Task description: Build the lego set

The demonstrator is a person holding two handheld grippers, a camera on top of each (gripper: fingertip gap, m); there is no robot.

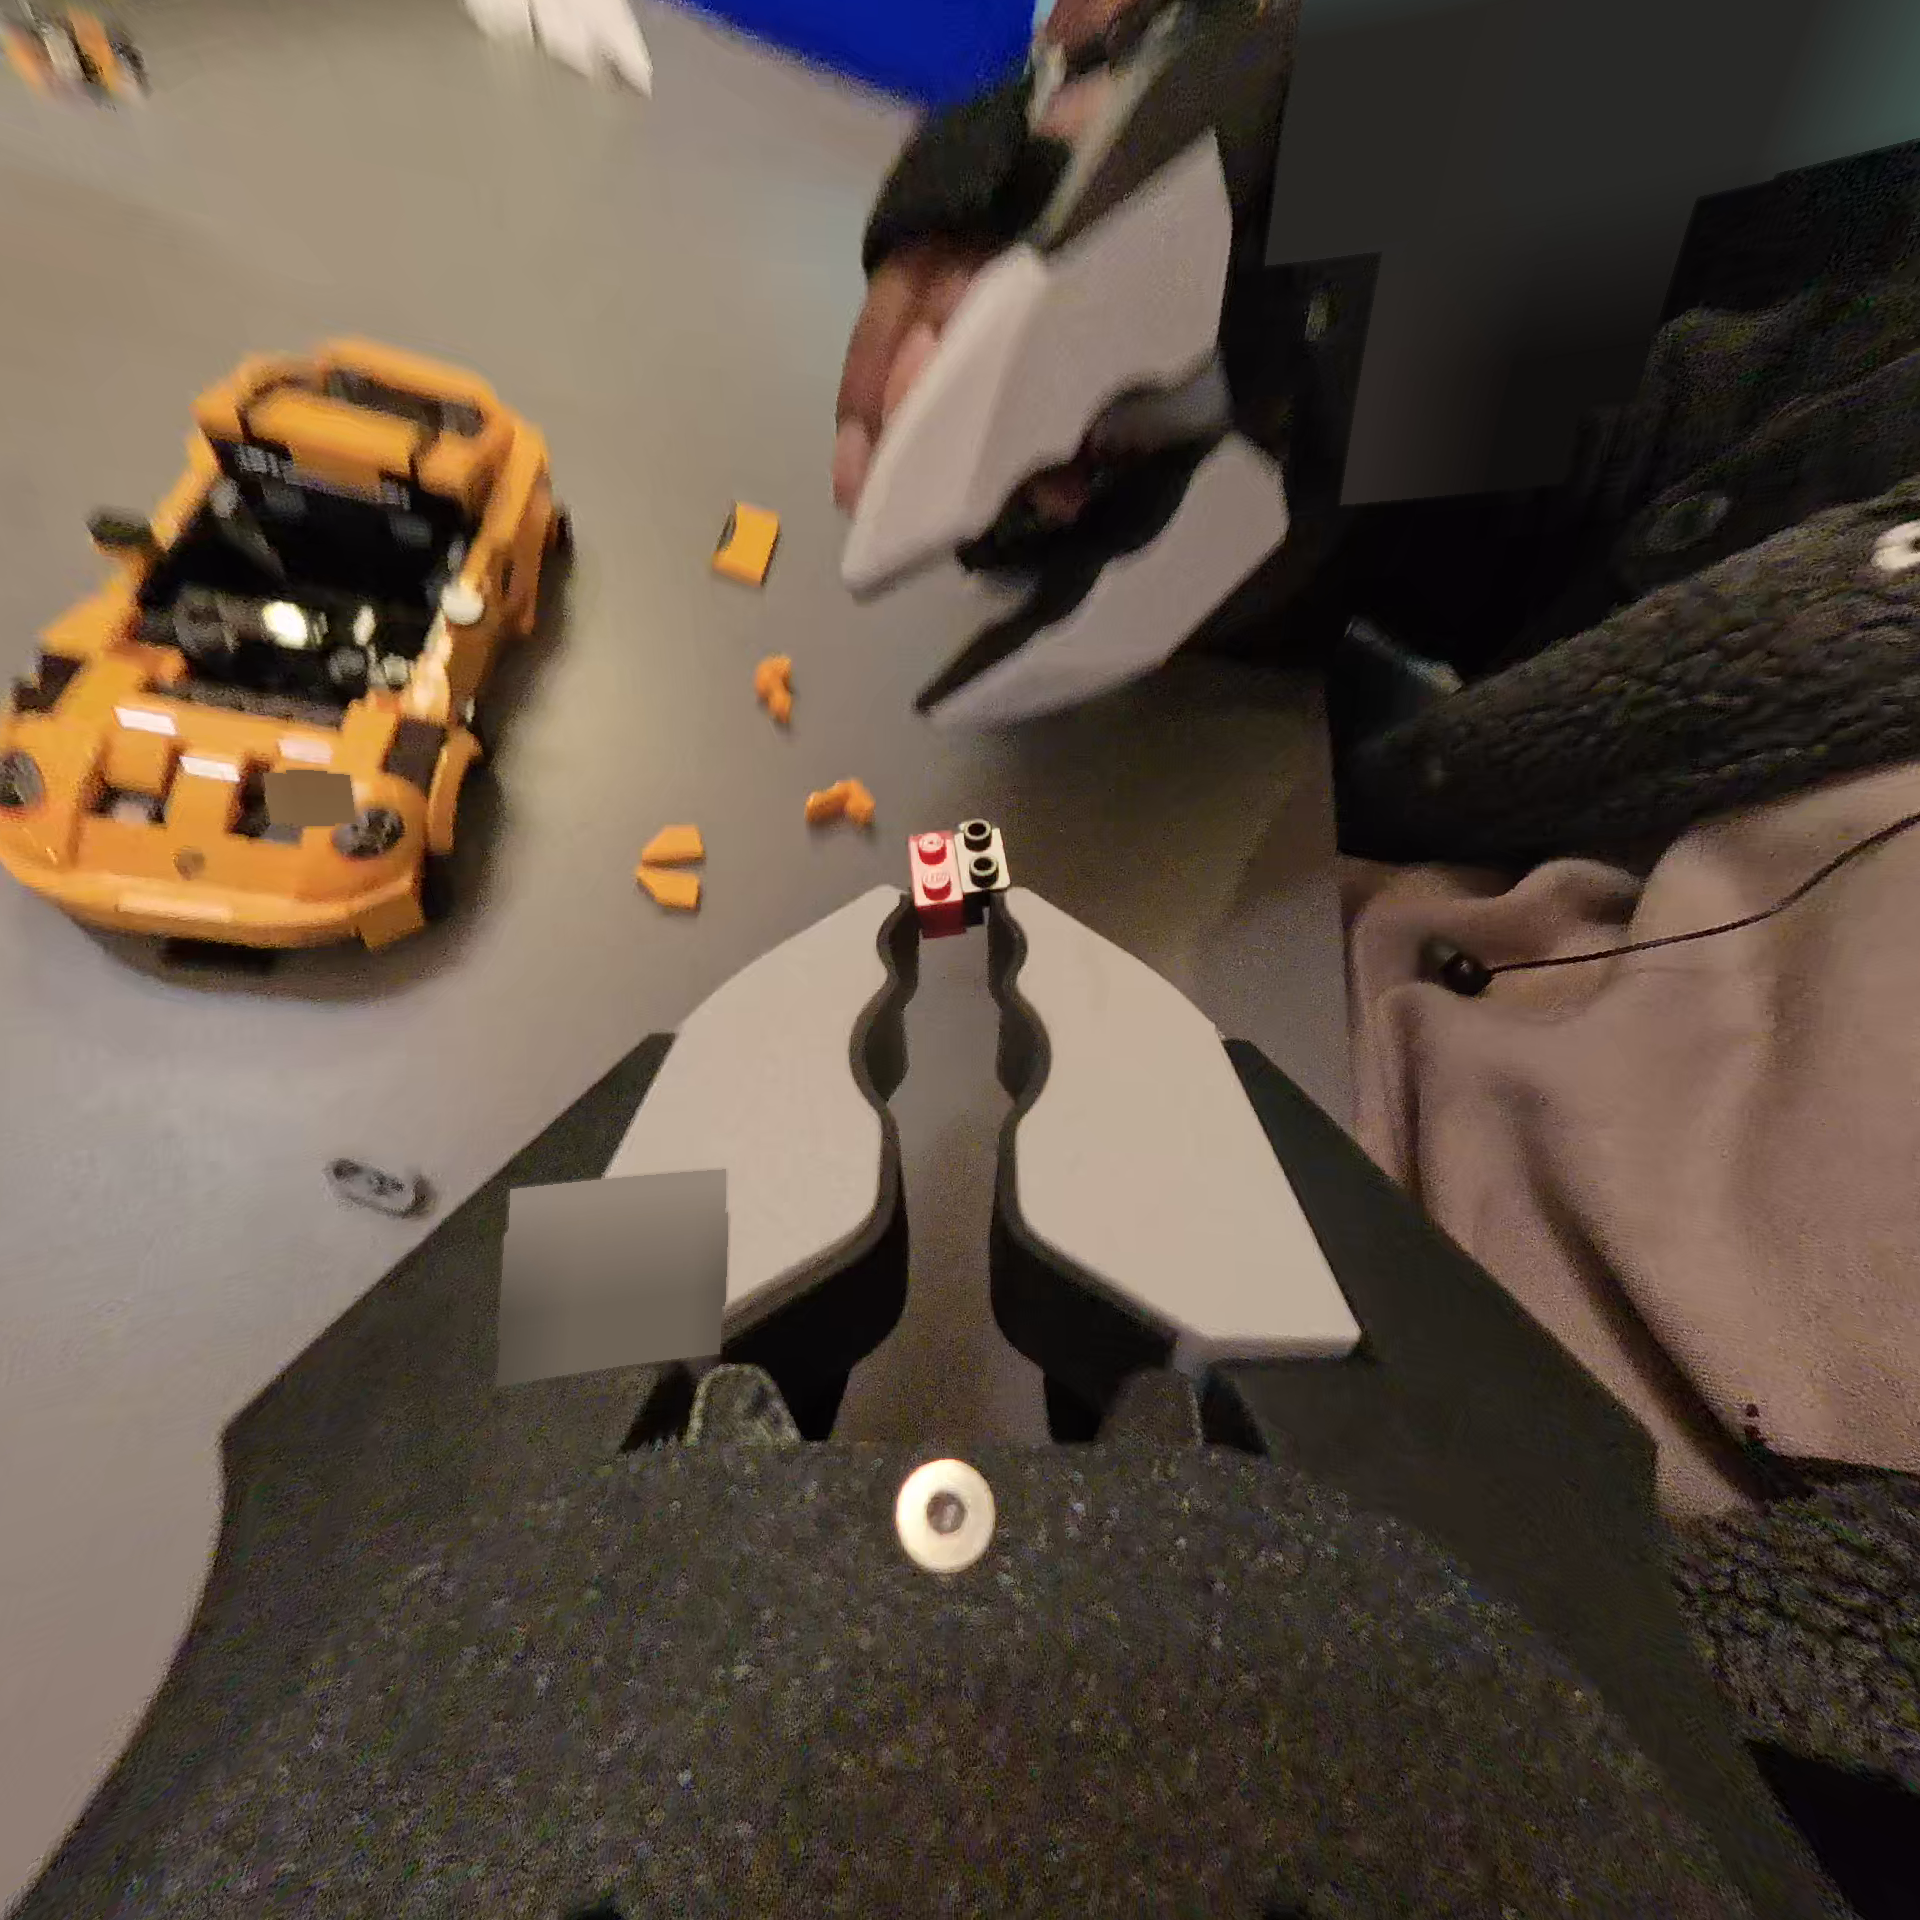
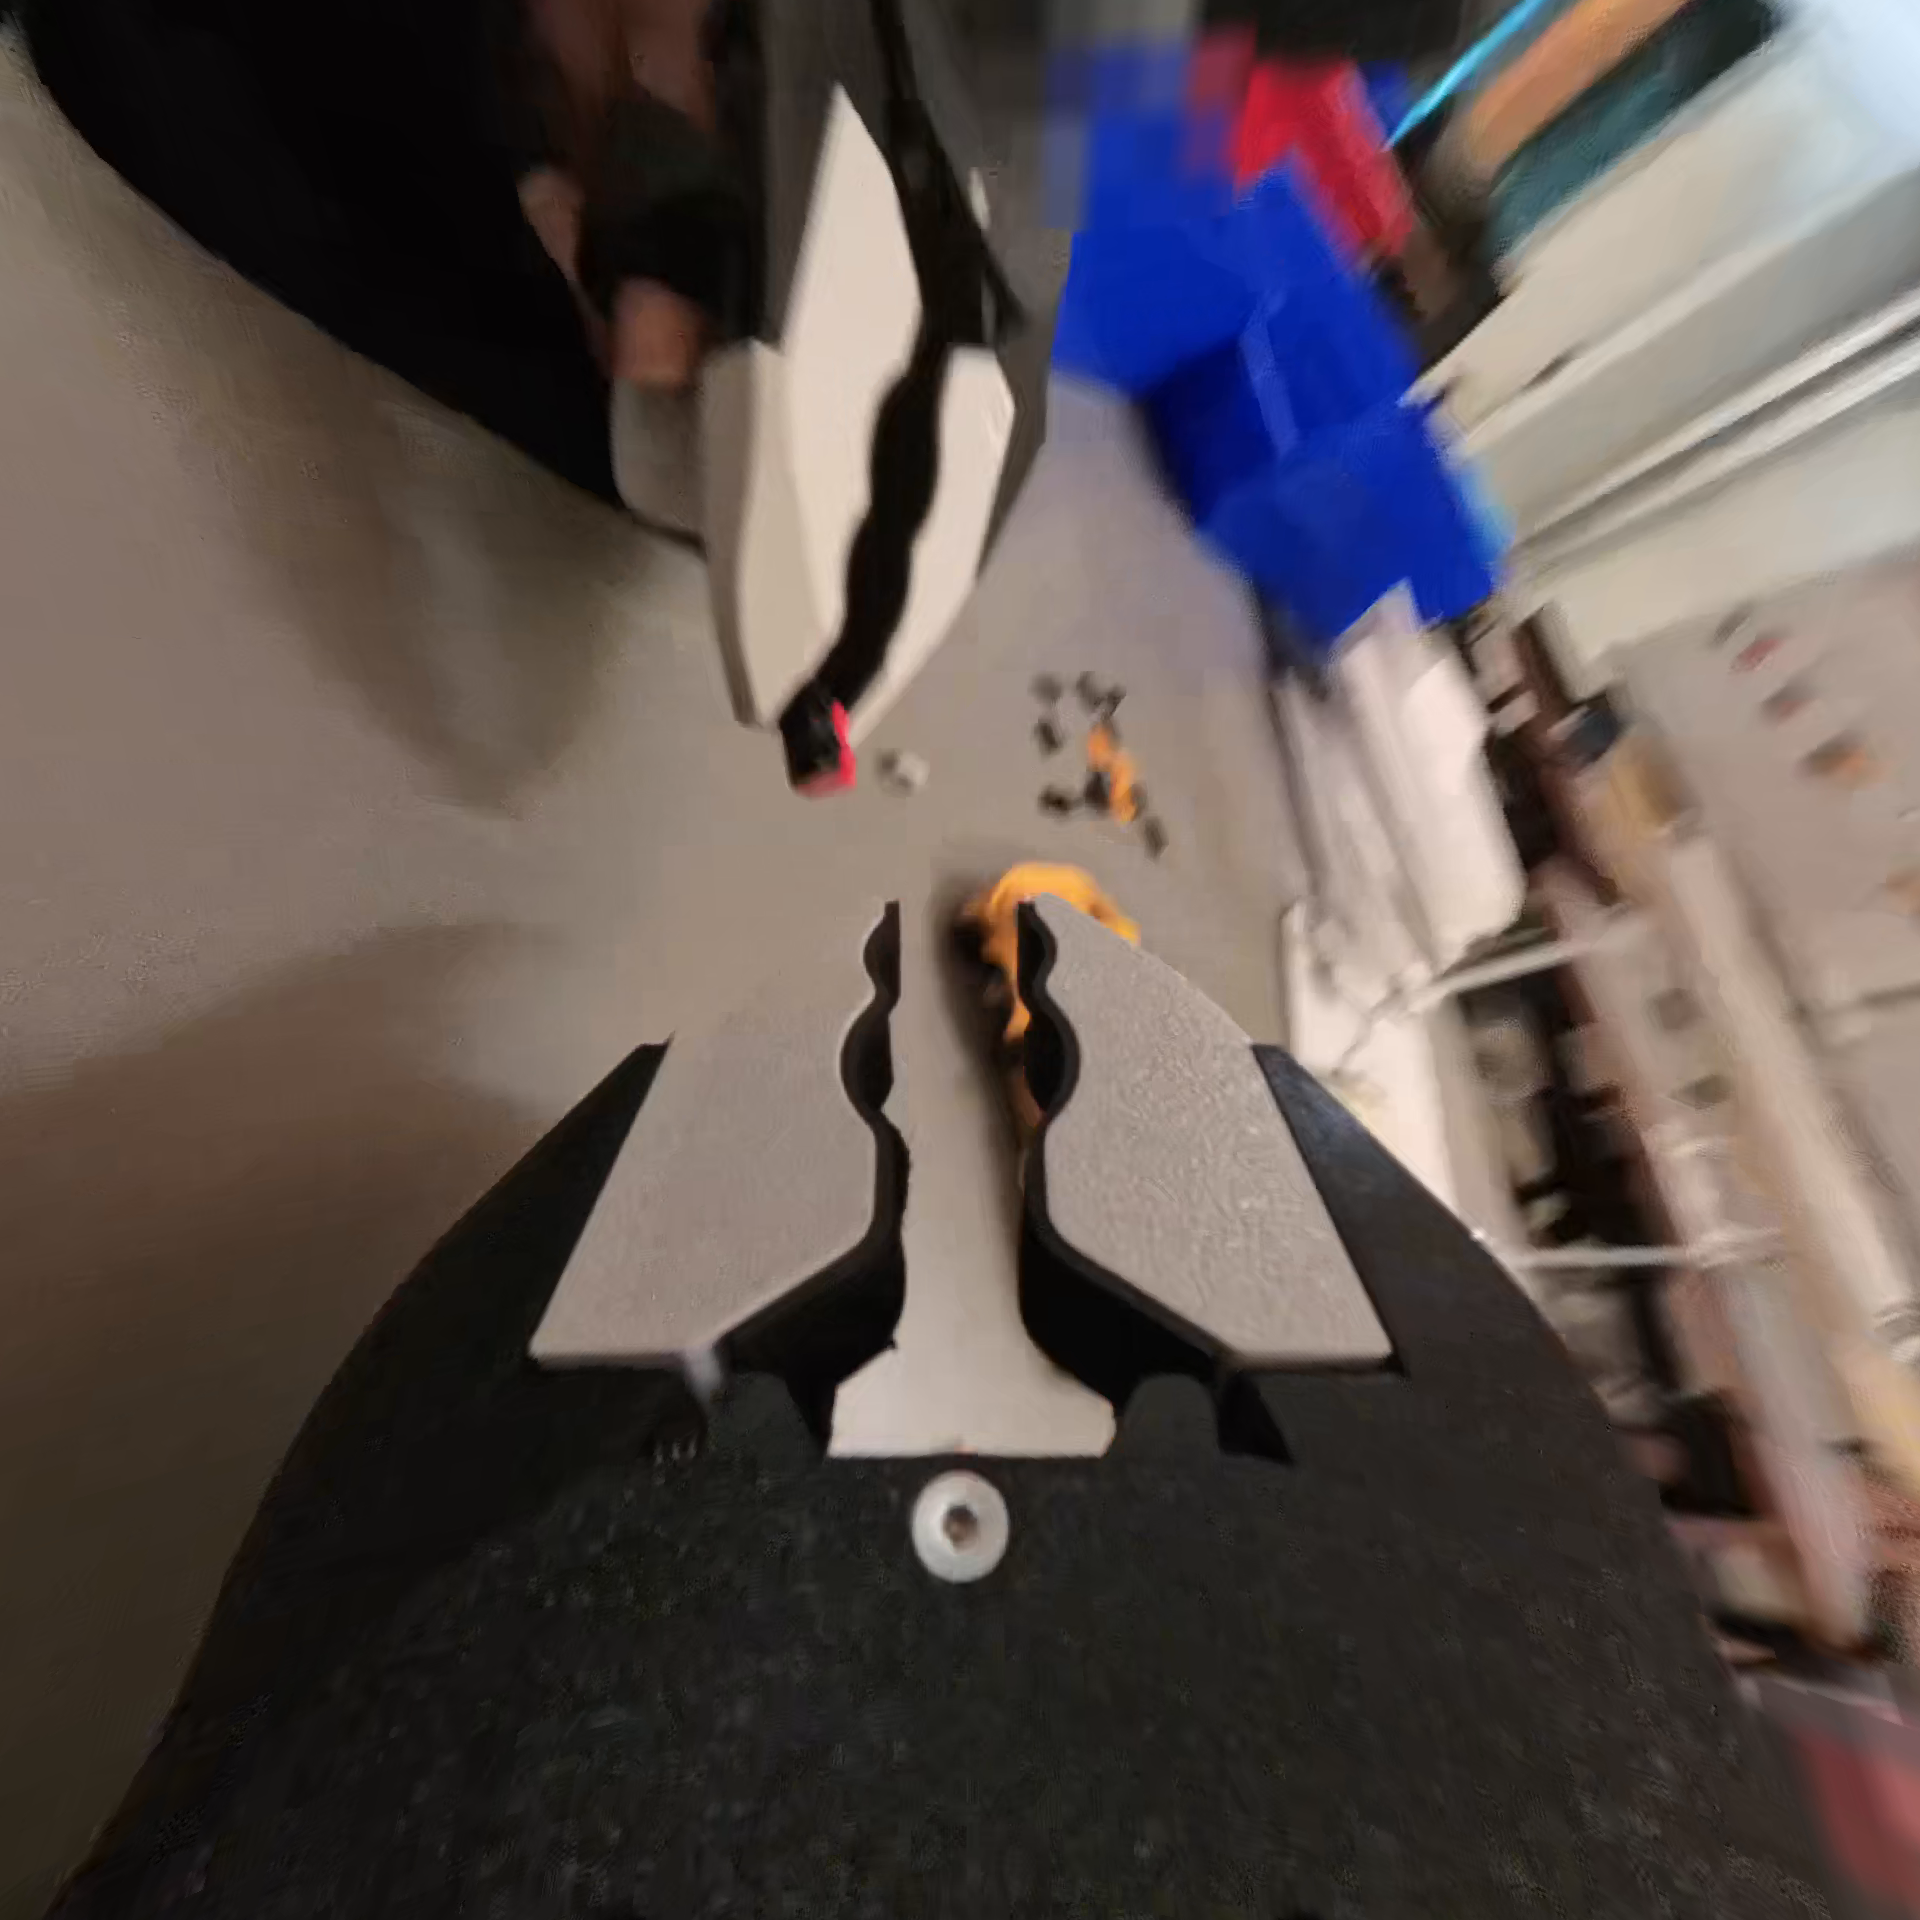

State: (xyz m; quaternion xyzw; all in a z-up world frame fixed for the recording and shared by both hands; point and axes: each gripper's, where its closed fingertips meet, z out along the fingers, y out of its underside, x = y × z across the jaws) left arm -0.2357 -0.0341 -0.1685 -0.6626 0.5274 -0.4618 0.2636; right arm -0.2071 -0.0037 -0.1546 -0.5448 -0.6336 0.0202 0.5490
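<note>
Pinching at its very tips, the left gripper (image 1: 951, 899) is holding the small red-and-black brick pair (image 1: 958, 871) near the orange lego car (image 1: 270, 665); the right gripper (image 2: 961, 914) is gaping empty and should be steadying the car while studs align.

The toy car (image 1: 270, 665) is orange with black parts inside. Small loose bricks (image 1: 673, 865) near it are orange too. The left gripper (image 1: 951, 904) has light grey fingers with black edges, and it pinches a red brick (image 1: 933, 883) joined to a black brick (image 1: 982, 857). The table (image 1: 520, 260) is plain grey. Blue bins (image 2: 1299, 416) sit far back, blurry
</note>
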